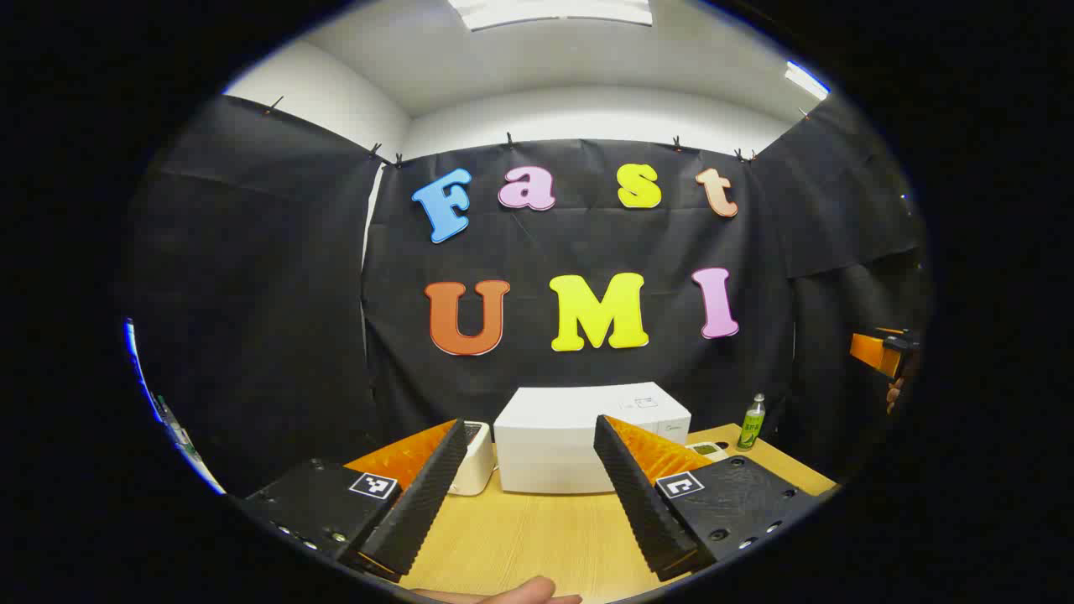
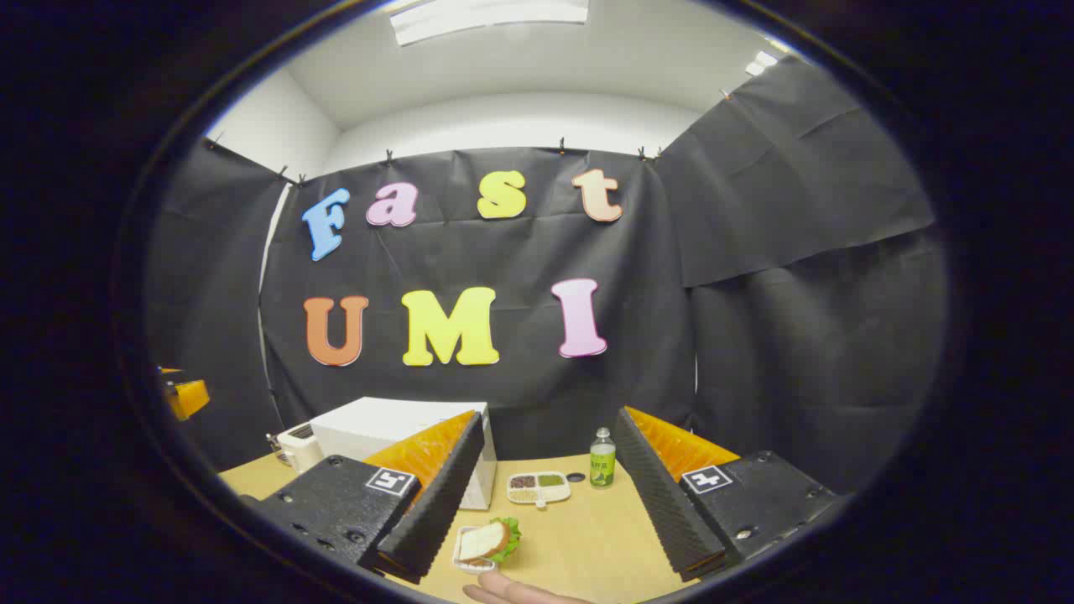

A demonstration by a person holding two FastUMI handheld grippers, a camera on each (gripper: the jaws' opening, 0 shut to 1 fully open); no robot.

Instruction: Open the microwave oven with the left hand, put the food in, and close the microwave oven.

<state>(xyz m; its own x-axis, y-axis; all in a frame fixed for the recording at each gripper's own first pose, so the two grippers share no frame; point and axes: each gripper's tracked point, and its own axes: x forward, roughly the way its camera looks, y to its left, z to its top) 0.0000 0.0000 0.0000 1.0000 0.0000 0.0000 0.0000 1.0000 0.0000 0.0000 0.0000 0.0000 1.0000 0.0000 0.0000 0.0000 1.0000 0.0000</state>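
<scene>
A white microwave oven [image 1: 579, 436] stands shut at the back of the wooden table [image 1: 537, 537]; the right gripper view has the microwave oven [image 2: 377, 432] at the left. A sandwich with lettuce on a small white tray [image 2: 487, 544] lies near the table's front. My left gripper [image 1: 533, 537] is open above the table, well in front of the microwave, holding nothing. My right gripper [image 2: 554, 537] is open too, raised over the table with the sandwich low between its fingers, not touching it. The right gripper [image 1: 881, 352] also appears at the far right edge of the left gripper view.
A white toaster [image 1: 474, 457] sits left of the microwave. A green bottle [image 2: 602, 460] and a white divided dish [image 2: 538, 486] stand right of it. A person's fingers [image 2: 516, 591] show at the bottom edge. Black cloth walls enclose the table.
</scene>
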